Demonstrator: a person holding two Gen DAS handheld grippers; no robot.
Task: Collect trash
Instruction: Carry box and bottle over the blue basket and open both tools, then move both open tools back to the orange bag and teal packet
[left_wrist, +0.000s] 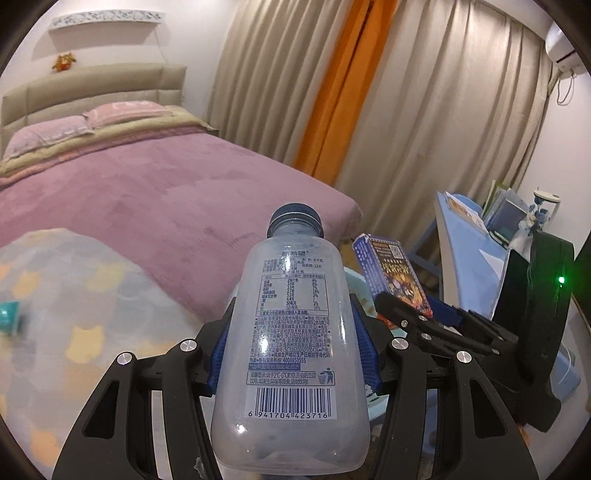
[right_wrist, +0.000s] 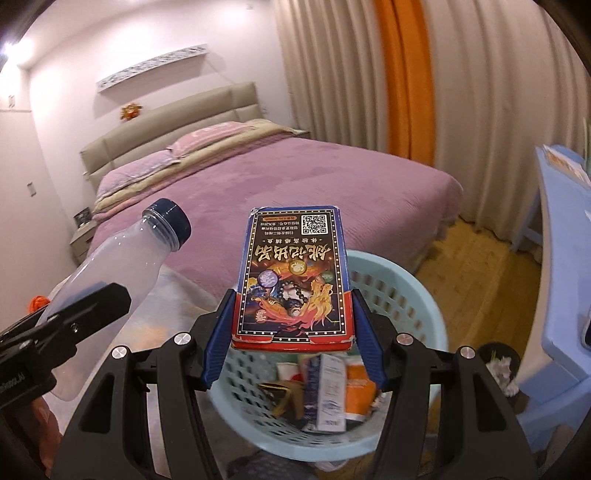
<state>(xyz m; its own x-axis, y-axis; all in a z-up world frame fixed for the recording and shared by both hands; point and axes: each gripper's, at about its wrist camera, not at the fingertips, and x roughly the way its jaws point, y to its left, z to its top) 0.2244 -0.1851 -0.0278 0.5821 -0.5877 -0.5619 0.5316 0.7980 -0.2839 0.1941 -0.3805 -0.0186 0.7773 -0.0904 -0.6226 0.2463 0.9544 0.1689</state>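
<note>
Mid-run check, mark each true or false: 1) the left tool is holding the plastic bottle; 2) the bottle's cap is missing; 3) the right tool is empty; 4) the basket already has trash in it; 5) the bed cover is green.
1) True: the left tool is clamped on the plastic bottle.
2) False: a dark blue cap is on it.
3) False: the right tool grips a printed card box.
4) True: the light blue basket below the box holds cartons and wrappers.
5) False: the bed cover is purple-pink.
</note>
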